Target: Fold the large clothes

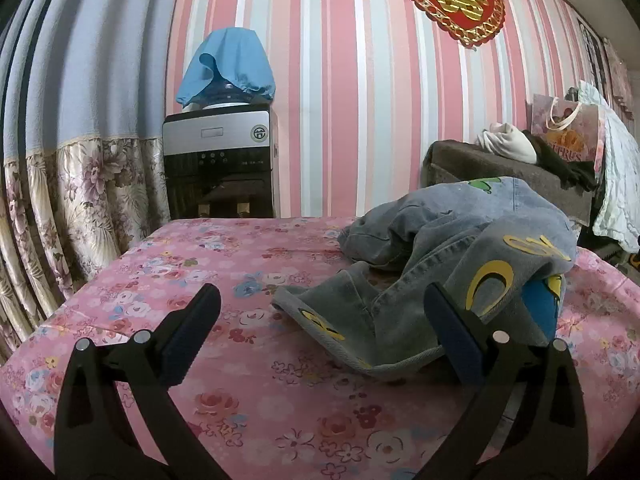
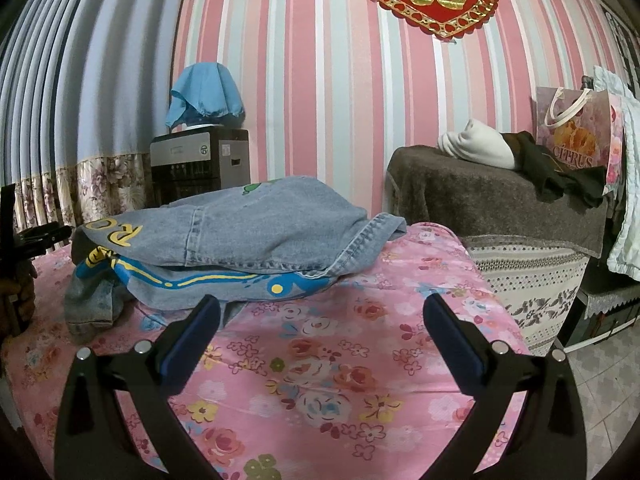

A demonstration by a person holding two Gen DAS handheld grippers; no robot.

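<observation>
We hold the left hand-held gripper [image 1: 322, 312] with its jaws spread wide and nothing between them, low over the pink floral bed [image 1: 168, 280] in the lower half of its view; its right finger sits just beside, perhaps touching, the near hem of the denim jacket [image 1: 460, 240], which lies crumpled at centre right of the frame. The right hand-held gripper [image 2: 322, 312] is equally wide and empty, hovering above bare bedspread at the bottom of its own view, with the jacket heaped at centre left of that frame, bunched over itself so that blue and yellow printed panels show beneath a folded-over layer. Farther out, a water dispenser [image 1: 220, 160] under a blue cloth stands against the striped wall at upper left, and a brown-covered stand [image 2: 500, 200] carrying pale and dark clothes sits at the right. As we judge it, the fold has not begun, since the garment is still in a heap. The chief risk is closing on more than one layer of the bunched denim, which would lift a lump and not spread an edge. Heavy denim could also slip from a shallow pinch at the hem. Pulling unevenly with the two hands may drag the jacket toward the bed's edge.
</observation>
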